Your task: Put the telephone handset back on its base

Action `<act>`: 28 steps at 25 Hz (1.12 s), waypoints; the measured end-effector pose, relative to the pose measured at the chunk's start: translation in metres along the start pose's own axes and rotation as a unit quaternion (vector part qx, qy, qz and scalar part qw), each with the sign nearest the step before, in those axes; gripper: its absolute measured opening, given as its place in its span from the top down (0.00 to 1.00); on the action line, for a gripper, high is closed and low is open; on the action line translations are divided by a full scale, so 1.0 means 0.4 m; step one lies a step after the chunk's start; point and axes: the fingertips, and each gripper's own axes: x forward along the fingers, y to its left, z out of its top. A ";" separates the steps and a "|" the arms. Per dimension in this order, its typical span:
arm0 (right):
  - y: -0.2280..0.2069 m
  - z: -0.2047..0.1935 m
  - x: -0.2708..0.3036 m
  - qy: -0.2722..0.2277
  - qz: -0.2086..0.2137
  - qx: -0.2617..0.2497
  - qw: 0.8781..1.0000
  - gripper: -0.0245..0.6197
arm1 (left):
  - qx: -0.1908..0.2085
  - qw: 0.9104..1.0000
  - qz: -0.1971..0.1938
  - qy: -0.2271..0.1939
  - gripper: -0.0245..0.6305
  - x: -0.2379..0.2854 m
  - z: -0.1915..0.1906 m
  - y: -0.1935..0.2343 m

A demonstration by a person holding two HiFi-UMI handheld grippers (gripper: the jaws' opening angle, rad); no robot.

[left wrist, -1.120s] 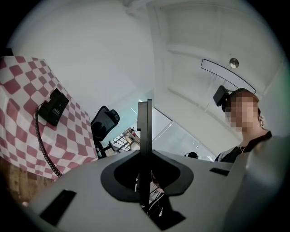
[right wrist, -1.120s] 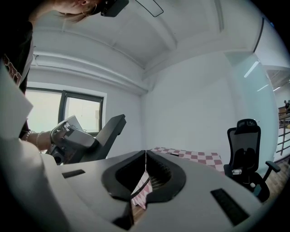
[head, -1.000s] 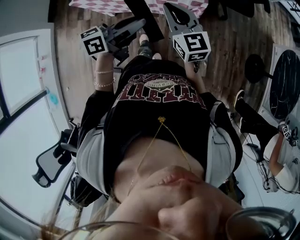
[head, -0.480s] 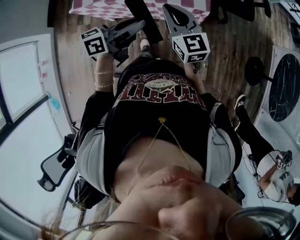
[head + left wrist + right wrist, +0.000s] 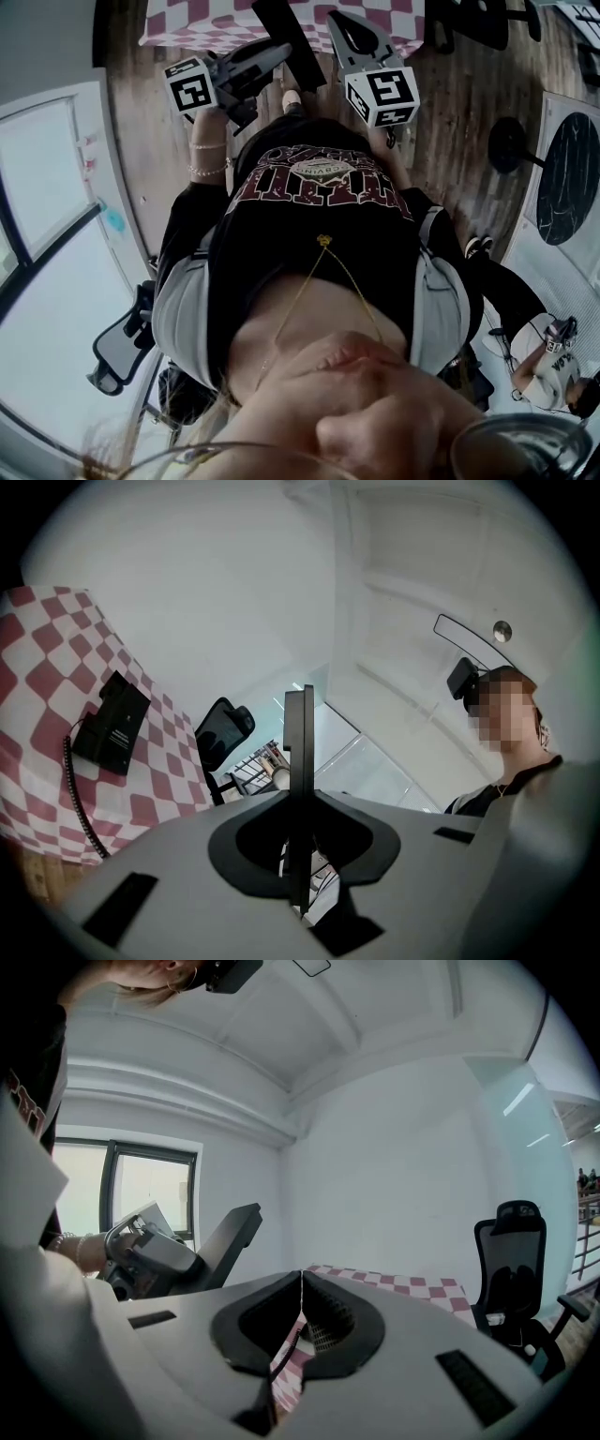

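The left gripper (image 5: 300,803) is seen clenched on the handset (image 5: 299,733), a long flat black bar that is viewed edge-on between the grey jaws. It is held in the air just short of the checked table (image 5: 56,639). On that table the black telephone base (image 5: 111,726) is laid flat, well apart from the handset. Its coiled cord (image 5: 75,794) is run down across the cloth toward the table's near edge. The right gripper (image 5: 302,1277) is held beside the left one, likewise just short of the table. Its jaws are closed tip to tip, and nothing is pinched between them. A black office chair (image 5: 511,1269) is stood beside the table, and a wooden floor (image 5: 150,141) is seen below it.
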 end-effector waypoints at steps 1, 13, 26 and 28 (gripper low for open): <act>-0.003 0.002 0.016 0.000 -0.001 0.000 1.000 0.93 | -0.002 1.000 -0.003 0.003 0.84 -0.001 0.011 0.011; -0.050 0.005 0.219 0.012 -0.024 0.017 0.999 0.93 | -0.033 0.999 -0.020 0.028 0.84 -0.012 0.153 0.156; -0.050 0.002 0.229 0.010 -0.029 0.026 0.999 0.93 | -0.032 0.999 -0.028 0.028 0.84 -0.010 0.166 0.149; -0.064 0.006 0.242 0.012 -0.025 0.027 0.999 0.93 | -0.038 0.999 -0.026 0.023 0.84 -0.004 0.179 0.163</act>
